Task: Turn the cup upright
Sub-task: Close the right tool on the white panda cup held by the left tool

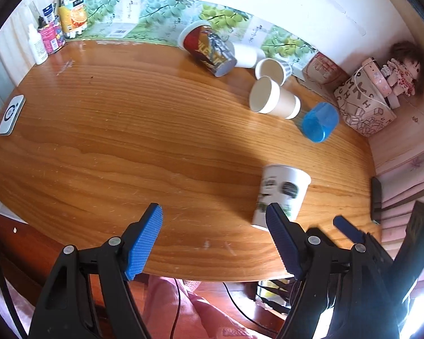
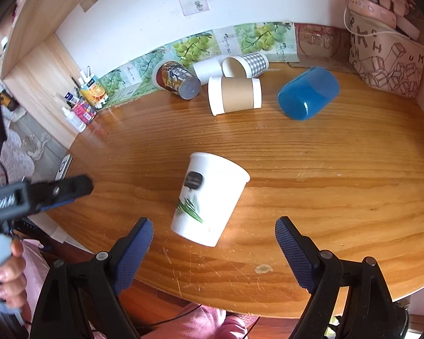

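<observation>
A white paper cup with a green leaf print (image 2: 209,197) lies on its side on the wooden table (image 2: 325,197), its rim pointing away from me. My right gripper (image 2: 213,240) is open, its fingers apart on either side of the cup's base end, not touching it. The same cup shows in the left wrist view (image 1: 282,192), just beyond my left gripper's right finger. My left gripper (image 1: 214,231) is open and empty near the table's front edge. It also shows at the left of the right wrist view (image 2: 70,189).
Several more cups lie on their sides near the back wall: a blue plastic cup (image 2: 308,96), a brown-banded paper cup (image 2: 234,94), a checked cup (image 2: 246,63), a red printed cup (image 2: 175,79). A patterned bag (image 2: 387,59) stands at the back right. Bottles and pens (image 2: 82,104) stand at the back left.
</observation>
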Available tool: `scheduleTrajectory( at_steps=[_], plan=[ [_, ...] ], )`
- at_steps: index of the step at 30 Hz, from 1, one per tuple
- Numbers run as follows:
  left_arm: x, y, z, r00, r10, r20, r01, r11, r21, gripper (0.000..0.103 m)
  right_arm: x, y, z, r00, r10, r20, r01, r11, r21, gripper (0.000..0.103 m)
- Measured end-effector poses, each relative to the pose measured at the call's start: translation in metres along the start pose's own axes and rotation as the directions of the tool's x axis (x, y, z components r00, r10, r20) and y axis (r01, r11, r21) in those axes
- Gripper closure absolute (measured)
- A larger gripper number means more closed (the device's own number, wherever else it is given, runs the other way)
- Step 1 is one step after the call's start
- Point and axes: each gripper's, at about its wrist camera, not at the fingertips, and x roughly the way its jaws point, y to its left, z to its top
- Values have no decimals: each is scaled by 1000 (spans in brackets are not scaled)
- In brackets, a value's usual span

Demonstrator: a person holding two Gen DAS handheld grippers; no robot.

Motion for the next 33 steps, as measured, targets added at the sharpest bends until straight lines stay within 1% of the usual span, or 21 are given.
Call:
scheduleTrajectory(
  at_steps=[2, 7, 11, 14, 18, 26, 28, 30, 33],
  plan=[
    [0, 5, -1, 1000, 9, -11, -9, 1000, 0, 24, 8, -4, 4, 1000, 6, -8, -6, 999, 41, 14],
    [5, 12, -1, 999, 3, -34, -2, 1000, 17, 24, 28, -22, 14, 999, 13, -32, -8, 986, 168, 14],
    [8, 9, 1, 999, 3, -49, 0, 998, 61, 24, 40, -35, 17, 999, 13, -43, -2, 966, 258, 14],
    [12, 4, 5, 998, -9, -67, 16, 994, 105, 24, 46, -42, 20, 999, 11, -50, 5, 951, 308, 14],
    [19, -1, 11, 995, -17, -96, 30, 990, 138, 24, 55, -48, 23, 997, 16, -72, 12, 928, 373, 14],
    [29, -5, 28, 991, -30, -132, 57, 978, 200, 24, 70, -47, 28, 994, -26, -104, 67, 910, 409, 14],
    [33, -5, 34, 987, -26, -156, 58, 977, 206, 24, 74, -48, 28, 992, -34, -118, 80, 908, 411, 24],
    [36, -5, 41, 986, -24, -166, 60, 974, 217, 24, 76, -45, 27, 991, -50, -126, 97, 908, 406, 28],
    [40, -1, 48, 984, -17, -176, 59, 971, 233, 24, 77, -39, 27, 991, -70, -113, 110, 910, 401, 29]
  ],
)
